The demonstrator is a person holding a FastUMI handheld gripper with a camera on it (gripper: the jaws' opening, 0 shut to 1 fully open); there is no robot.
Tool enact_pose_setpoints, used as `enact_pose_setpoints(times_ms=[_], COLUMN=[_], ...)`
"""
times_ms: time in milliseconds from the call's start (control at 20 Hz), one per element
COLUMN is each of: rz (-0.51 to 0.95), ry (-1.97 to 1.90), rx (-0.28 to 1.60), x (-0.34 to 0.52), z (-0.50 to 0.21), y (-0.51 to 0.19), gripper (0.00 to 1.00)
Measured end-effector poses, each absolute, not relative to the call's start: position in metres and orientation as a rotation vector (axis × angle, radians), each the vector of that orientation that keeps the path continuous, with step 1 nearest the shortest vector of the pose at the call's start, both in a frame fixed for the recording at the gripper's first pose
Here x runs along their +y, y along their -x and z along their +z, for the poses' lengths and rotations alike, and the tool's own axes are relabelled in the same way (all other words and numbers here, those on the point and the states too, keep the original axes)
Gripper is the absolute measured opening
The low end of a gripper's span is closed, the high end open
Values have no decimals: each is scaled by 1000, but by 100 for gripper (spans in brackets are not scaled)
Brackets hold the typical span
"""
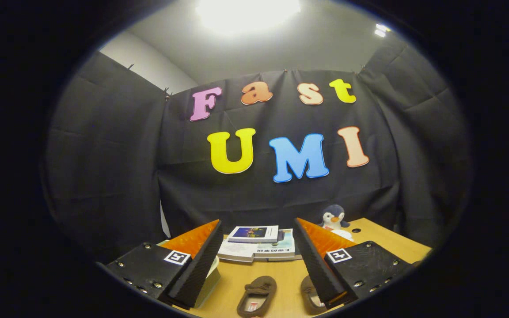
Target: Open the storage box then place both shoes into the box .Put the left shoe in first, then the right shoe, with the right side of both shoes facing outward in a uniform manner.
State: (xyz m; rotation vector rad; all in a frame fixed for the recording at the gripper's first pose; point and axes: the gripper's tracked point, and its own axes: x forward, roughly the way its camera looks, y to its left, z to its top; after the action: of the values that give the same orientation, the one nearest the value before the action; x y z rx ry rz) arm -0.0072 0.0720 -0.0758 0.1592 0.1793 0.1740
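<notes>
My fingers [259,260] spread wide and empty above the bench [281,274], the shoes low between them.

Taking the stack of books [259,247] as my mark: one brown slipper-like shoe [256,296] lies just in front of it, soft and rounded with an open top; the second shoe [309,296] sits beside that one, partly behind my right finger. A pale box edge [212,274], I judge the storage box, shows behind my left finger, left of the books. A plush penguin [334,217] stands right of the books. I should drop lower and open the box first, gripping its rigid lid squarely.
</notes>
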Motion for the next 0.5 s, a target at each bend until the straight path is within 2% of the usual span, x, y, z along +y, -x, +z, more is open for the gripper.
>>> enact_pose_setpoints(times_ms=[500], rz=[218], ry=[-347], rx=[397], x=[123], z=[-145], y=[24], gripper=[96])
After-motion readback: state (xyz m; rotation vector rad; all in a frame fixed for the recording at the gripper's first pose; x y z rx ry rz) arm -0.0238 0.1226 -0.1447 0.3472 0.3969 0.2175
